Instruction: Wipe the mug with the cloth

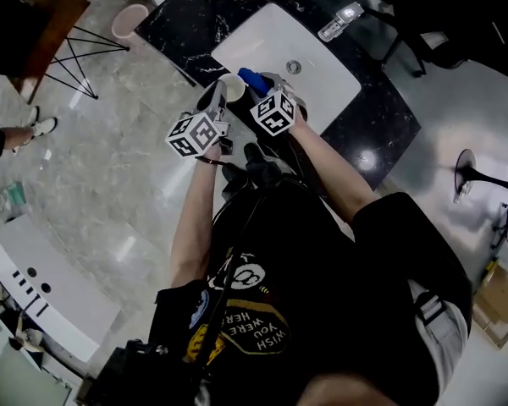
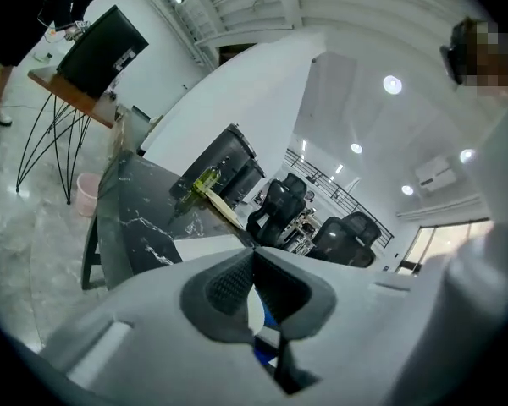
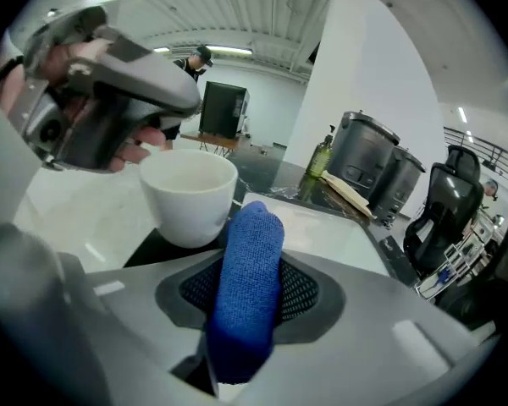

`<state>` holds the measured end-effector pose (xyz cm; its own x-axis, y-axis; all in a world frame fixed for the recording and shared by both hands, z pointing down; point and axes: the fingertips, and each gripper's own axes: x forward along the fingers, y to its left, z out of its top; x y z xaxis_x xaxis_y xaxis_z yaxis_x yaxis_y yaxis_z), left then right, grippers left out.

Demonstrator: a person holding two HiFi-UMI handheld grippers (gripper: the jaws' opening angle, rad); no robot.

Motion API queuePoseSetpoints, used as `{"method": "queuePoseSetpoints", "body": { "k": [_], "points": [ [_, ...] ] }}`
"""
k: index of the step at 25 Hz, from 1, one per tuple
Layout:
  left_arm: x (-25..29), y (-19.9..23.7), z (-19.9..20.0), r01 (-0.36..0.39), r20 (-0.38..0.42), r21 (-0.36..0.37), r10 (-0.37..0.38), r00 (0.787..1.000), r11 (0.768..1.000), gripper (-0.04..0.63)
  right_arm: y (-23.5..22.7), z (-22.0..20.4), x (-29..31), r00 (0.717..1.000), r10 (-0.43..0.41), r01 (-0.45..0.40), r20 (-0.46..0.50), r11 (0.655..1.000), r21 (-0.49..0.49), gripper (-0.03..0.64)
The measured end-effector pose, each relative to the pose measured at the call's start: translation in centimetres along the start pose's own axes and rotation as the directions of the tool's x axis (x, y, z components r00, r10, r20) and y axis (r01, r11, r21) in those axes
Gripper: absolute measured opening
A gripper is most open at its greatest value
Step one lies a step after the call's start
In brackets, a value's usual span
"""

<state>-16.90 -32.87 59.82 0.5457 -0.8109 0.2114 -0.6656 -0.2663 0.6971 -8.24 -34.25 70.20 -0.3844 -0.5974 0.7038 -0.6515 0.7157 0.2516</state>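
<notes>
Over the white sink (image 1: pixel 322 74) I hold both grippers close together. In the head view my left gripper (image 1: pixel 217 100) carries a white mug (image 1: pixel 231 86), upright with its mouth up. From the left gripper view the left gripper (image 2: pixel 254 265) is shut, with a thin white strip of the mug (image 2: pixel 253 309) between its pads. The right gripper (image 3: pixel 252 271) is shut on a rolled blue cloth (image 3: pixel 256 235). The cloth's tip lies against the mug (image 3: pixel 190 197) at its near side wall. The mug's handle is hidden. A hand grips the left gripper (image 3: pixel 110 74) above the mug.
The sink sits in a black marble counter (image 1: pixel 182 24) with a drain (image 1: pixel 294 67) in its middle. A clear bottle (image 1: pixel 339 21) lies at the counter's back. A green soap bottle (image 3: pixel 320 157) and dark machines (image 3: pixel 372 163) stand beyond. A pink bin (image 1: pixel 129 19) is on the floor.
</notes>
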Motion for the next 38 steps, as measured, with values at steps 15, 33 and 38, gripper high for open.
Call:
{"method": "queuePoseSetpoints", "body": {
  "k": [15,33,38],
  "points": [
    [-0.9,2.3,-1.0,-0.114,-0.025,0.048,0.115,0.993,0.992,0.003,-1.0,1.4,-1.7,0.996,0.018,-0.022,0.087,0.998,0.053,0.143],
    [0.0,0.8,-2.1,-0.026,-0.002,-0.078,0.026,1.0,0.997,0.003,-0.4,0.7,0.1,0.994,0.106,-0.1,0.024,0.98,-0.175,0.146],
    [0.1,0.6,-2.2,-0.043,-0.008,-0.048,0.043,0.999,0.998,0.003,4.6,0.1,-3.8,0.969,0.239,-0.222,0.062,0.952,-0.211,0.147]
  ]
}}
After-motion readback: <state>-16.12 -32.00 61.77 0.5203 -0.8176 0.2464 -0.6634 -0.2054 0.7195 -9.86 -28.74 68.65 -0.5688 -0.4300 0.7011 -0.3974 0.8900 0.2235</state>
